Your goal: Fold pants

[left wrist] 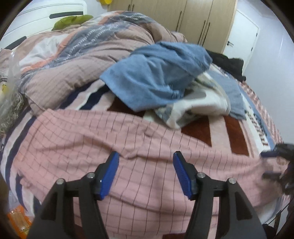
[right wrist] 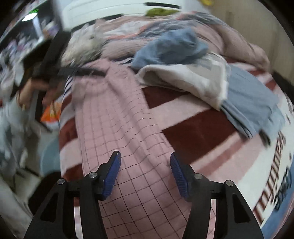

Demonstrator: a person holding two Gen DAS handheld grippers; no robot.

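Note:
Pink pants with a thin dark check [left wrist: 102, 150] lie spread across the bed, running left to right in the left wrist view and lengthwise away from me in the right wrist view [right wrist: 117, 117]. My left gripper [left wrist: 146, 156] is open and empty just above the pants. My right gripper [right wrist: 145, 156] is open and empty above one end of the pants. The right gripper also shows, blurred, at the far right of the left wrist view [left wrist: 273, 161], at the pants' end.
A heap of blue cloth [left wrist: 158, 73] and a white garment [left wrist: 200, 104] lies behind the pants on the striped blanket [left wrist: 237, 132]. A bunched quilt [left wrist: 77, 55] fills the back left. Wardrobe doors [left wrist: 193, 16] stand behind. An orange packet [left wrist: 18, 220] lies by the bed's edge.

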